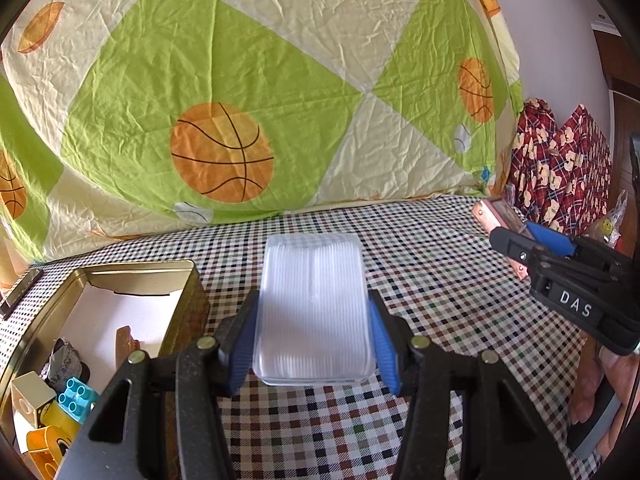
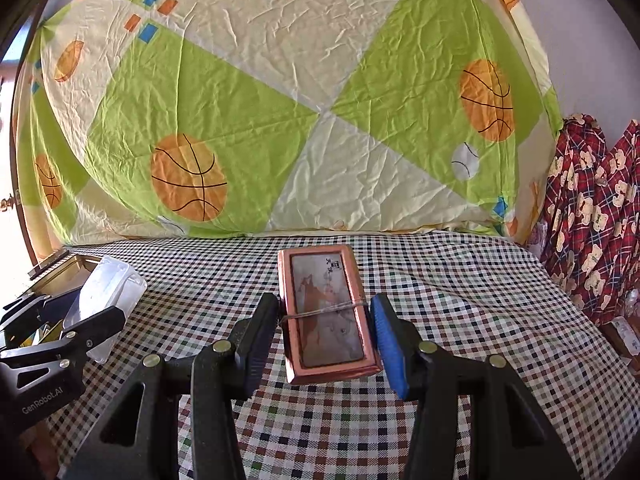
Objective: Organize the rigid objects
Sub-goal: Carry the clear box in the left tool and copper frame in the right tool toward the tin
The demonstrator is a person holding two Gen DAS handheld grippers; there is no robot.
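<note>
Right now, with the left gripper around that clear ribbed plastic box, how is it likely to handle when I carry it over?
The clear plastic box looks thin-walled and empty, so probably light and a bit flexible under the squeeze. Its smooth sides could slip, though the left gripper has ridged blue pads on both long sides. It juts far forward, so it may droop.

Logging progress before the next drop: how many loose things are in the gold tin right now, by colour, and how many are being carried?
In the tin, as far as the left wrist view shows:
Blue brick: 1
Yellow pieces: 2
Cream block: 1
Grey wrapper: 1
Brown piece: 1
Carried:
Clear box: 1
Pink case: 1
Total: 8
</note>
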